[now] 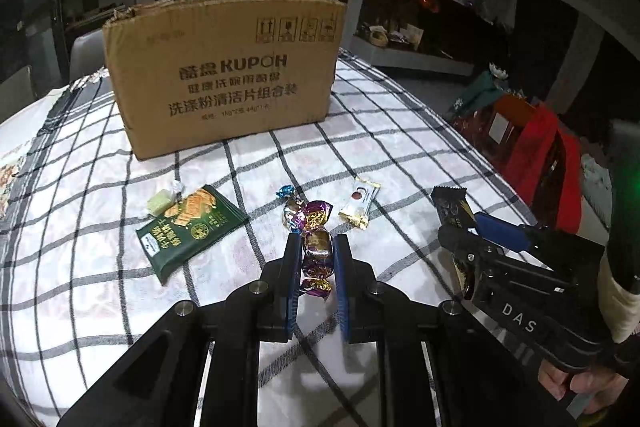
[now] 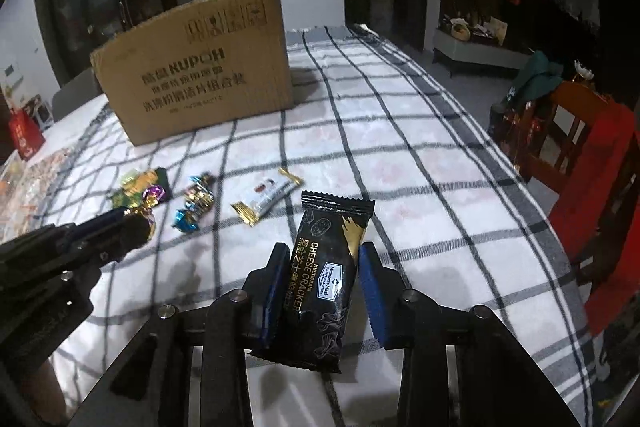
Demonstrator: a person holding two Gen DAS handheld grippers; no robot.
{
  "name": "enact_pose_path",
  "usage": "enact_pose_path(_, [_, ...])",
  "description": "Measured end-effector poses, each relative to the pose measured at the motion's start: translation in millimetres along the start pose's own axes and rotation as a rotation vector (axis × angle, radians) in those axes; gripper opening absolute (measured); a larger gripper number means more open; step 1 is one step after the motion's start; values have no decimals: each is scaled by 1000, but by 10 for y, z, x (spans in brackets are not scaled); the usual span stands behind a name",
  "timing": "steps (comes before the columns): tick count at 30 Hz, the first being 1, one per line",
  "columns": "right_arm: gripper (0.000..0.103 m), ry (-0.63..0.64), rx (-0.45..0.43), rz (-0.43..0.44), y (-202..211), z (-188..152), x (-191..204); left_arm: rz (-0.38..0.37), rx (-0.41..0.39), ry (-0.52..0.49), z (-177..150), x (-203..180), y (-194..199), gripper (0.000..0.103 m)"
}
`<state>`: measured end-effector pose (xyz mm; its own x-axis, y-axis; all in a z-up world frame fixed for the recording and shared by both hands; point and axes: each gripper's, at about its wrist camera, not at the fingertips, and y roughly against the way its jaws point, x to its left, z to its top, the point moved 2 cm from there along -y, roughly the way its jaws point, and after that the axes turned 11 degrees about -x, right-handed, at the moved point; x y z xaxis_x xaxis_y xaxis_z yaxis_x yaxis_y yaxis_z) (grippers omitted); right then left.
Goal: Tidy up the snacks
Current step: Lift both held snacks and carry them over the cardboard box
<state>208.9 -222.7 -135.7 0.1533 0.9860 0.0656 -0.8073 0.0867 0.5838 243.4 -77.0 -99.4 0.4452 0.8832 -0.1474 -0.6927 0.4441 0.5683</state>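
Note:
My left gripper (image 1: 317,249) is shut on a purple-and-gold wrapped candy (image 1: 317,254), held just above the checked tablecloth (image 1: 360,131). My right gripper (image 2: 325,259) is shut on a black cheese cracker packet (image 2: 326,275), which also shows at the right of the left wrist view (image 1: 452,207). A green cracker pack (image 1: 188,227), a pale green candy (image 1: 160,203), a blue-and-silver candy (image 1: 290,205) and a white-and-gold bar (image 1: 360,201) lie on the cloth ahead. A cardboard box (image 1: 224,75) stands behind them. The left gripper appears at the left of the right wrist view (image 2: 136,227).
A wooden chair draped with red cloth (image 2: 592,163) stands off the table's right edge. A red bag (image 2: 24,135) sits at the far left. A low shelf with clutter (image 2: 476,39) is across the room.

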Motion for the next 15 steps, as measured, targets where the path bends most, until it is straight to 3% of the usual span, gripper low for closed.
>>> enact_pose_path(15, [37,-59,-10,168,32,559,226,66,-111,8,492,222,320,17])
